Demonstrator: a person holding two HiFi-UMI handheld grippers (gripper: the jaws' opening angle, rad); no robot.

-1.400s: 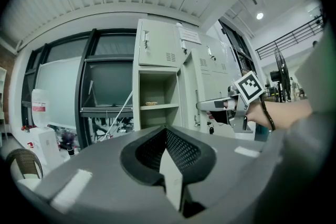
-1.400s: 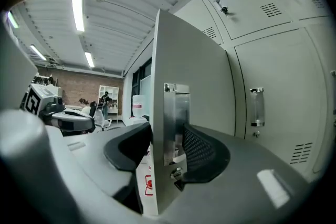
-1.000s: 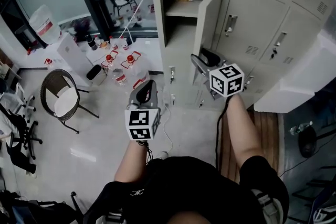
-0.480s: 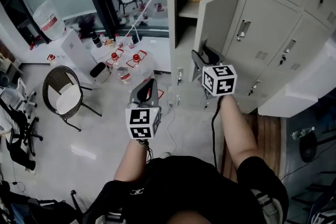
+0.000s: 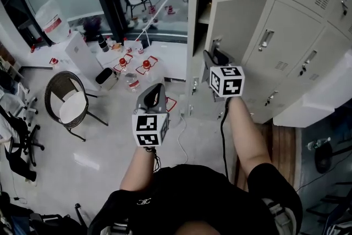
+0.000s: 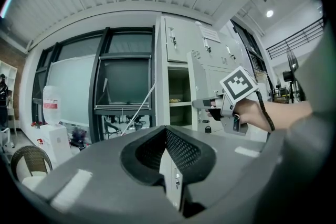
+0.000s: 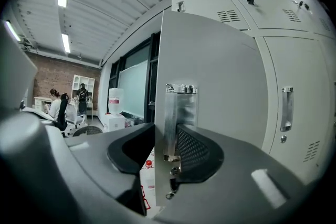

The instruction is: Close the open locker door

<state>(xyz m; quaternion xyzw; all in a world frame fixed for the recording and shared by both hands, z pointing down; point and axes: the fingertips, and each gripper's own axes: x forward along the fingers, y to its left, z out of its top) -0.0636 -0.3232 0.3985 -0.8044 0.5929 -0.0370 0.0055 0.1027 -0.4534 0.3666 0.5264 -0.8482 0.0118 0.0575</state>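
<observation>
The open locker door [image 5: 236, 19] is a pale grey panel that stands ajar from the top-left compartment [image 5: 201, 14]. My right gripper [image 5: 212, 55] reaches its free edge at the lower corner. In the right gripper view the door [image 7: 215, 71] edge and its metal latch plate [image 7: 178, 113] stand between the jaws of the right gripper [image 7: 165, 149]. They are closing, and a gap still shows on the left side. My left gripper [image 5: 154, 92] hangs over the floor, away from the lockers, slightly open with nothing between its fingers [image 6: 184, 152].
Closed lockers [image 5: 289, 36] fill the right. A wicker chair [image 5: 66, 104], red-capped bottles [image 5: 135, 70], a white box [image 5: 82, 55] and a water jug [image 5: 49, 22] stand on the floor at left. A white cable [image 5: 179, 137] lies near my feet.
My right gripper has come up to the door's free edge, and the door now stands between its jaws. The left gripper has barely moved.
</observation>
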